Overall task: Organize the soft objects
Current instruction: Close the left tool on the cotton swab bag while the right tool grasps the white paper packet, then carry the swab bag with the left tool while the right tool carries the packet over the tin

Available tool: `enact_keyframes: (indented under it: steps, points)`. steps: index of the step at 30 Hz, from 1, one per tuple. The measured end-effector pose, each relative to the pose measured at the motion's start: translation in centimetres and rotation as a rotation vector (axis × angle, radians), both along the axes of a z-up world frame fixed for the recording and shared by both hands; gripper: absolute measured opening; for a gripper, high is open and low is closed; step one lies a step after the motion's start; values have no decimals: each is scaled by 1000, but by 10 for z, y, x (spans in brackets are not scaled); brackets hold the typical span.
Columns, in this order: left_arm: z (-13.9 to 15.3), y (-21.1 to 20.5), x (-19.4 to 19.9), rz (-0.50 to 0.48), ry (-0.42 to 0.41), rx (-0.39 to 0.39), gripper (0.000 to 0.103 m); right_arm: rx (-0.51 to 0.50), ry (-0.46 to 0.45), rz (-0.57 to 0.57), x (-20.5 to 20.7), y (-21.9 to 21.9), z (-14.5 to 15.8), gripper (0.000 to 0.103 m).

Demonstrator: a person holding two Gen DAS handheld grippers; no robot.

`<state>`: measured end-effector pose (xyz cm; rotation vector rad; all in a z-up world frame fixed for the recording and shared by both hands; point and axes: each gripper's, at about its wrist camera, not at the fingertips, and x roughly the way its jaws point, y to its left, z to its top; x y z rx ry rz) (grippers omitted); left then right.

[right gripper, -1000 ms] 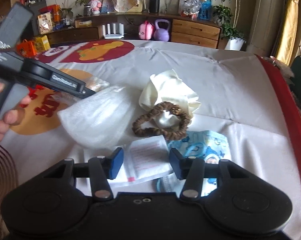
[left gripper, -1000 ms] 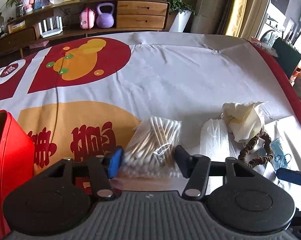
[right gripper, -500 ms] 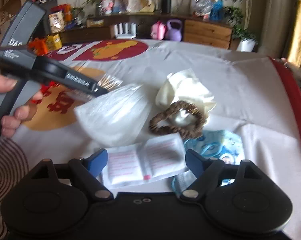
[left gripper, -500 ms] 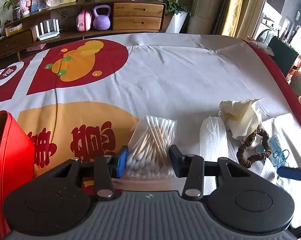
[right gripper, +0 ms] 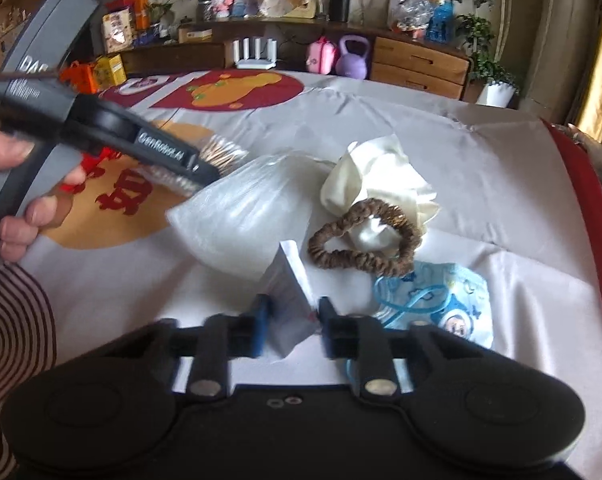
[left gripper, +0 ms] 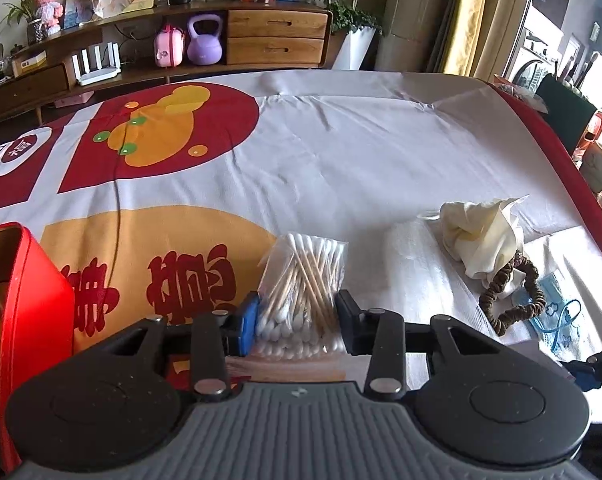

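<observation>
Since the earlier frame our right gripper (right gripper: 291,326) has pinched the white sachet (right gripper: 289,300) up on edge. The left gripper (left gripper: 297,326), jaws closing, grasps the cotton-swab bag (left gripper: 303,284), its sticks pointing away over the table (left gripper: 361,152).

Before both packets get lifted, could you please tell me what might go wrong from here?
1. The left hand-held gripper, its jaws closing, squeezes the bag of cotton swabs only at its near end; the slack plastic could slip out.
2. The right hand-held gripper, jaws closing, has buckled the white sachet upright; it may crease or pop free.
3. The brown scrunchie and blue face mask lie close by; a mask loop could get dragged along.
</observation>
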<state>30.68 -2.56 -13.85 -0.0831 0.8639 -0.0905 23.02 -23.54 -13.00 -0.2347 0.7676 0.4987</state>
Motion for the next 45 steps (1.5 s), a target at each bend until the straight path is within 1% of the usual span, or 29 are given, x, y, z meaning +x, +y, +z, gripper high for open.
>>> enact_keyframes:
  steps: [1, 9, 13, 22, 27, 33, 37, 40, 45]
  points:
    - [1, 1, -1, 4, 0, -2, 39, 7, 2, -9, 0, -1, 2, 7]
    - [14, 12, -12, 30, -7, -28, 38, 62, -10, -31, -10, -10, 21, 6]
    - [27, 16, -25, 34, -13, -45, 38, 92, -12, -32, -18, -9, 36, 6]
    - [66, 27, -67, 44, -35, -39, 38, 154, -30, 5, -46, 7, 78, 6]
    - [88, 39, -95, 63, -50, -42, 38, 165, -49, 59, -67, 28, 100, 6]
    - [114, 63, -130, 106, -76, -45, 38, 189, -72, 120, -87, 56, 122, 6]
    - [126, 82, -150, 138, -87, -45, 38, 211, -71, 158, -96, 75, 131, 6]
    - [133, 100, -165, 173, -95, -63, 38, 220, -66, 184, -101, 92, 135, 6]
    - [142, 124, -185, 208, -113, -57, 38, 209, -69, 244, -111, 124, 139, 7]
